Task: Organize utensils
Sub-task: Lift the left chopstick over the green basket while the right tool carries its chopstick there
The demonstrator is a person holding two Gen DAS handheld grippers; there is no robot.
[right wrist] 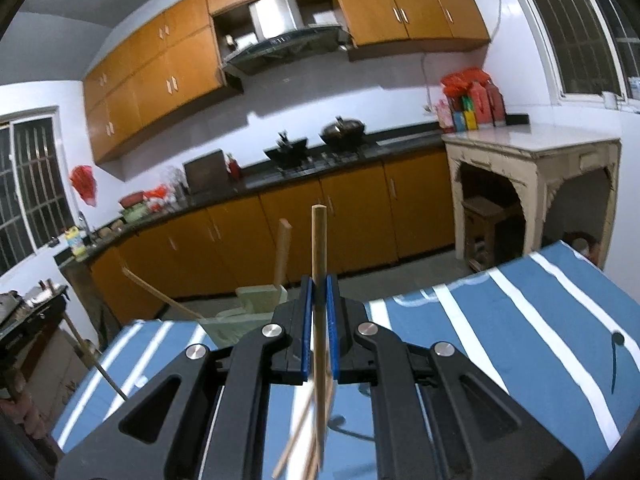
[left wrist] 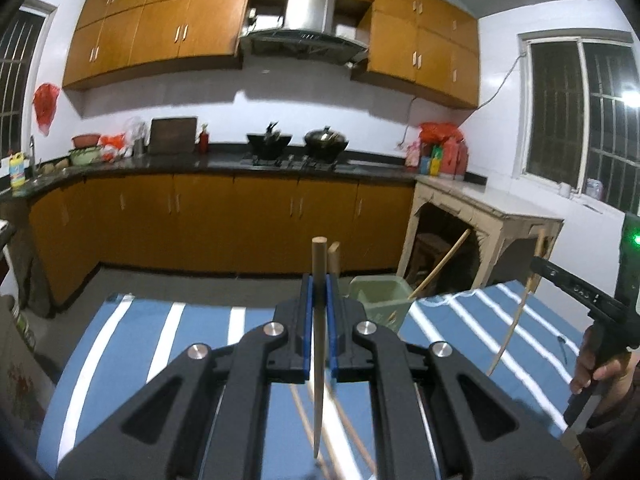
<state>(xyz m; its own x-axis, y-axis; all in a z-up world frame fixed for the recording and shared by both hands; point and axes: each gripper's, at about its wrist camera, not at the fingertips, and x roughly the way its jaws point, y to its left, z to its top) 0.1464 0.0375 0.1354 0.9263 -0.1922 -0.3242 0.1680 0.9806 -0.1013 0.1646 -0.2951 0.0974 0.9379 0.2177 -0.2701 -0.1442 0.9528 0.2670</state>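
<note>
Kitchen, striped tablecloth [left wrist: 132, 344] | green bin [left wrist: 380, 298] ahead | both jaws clamped on chopsticks [left wrist: 319, 320]

Orange cabinets [left wrist: 160, 36], white walls, 2 barred windows [left wrist: 580, 116] — floor seemingly grey concrete.

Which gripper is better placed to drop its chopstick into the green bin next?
Probably left. The left gripper, shut on a chopstick, has the green bin just beyond its fingertips; the right gripper sees it further aside, partly hidden.
</note>
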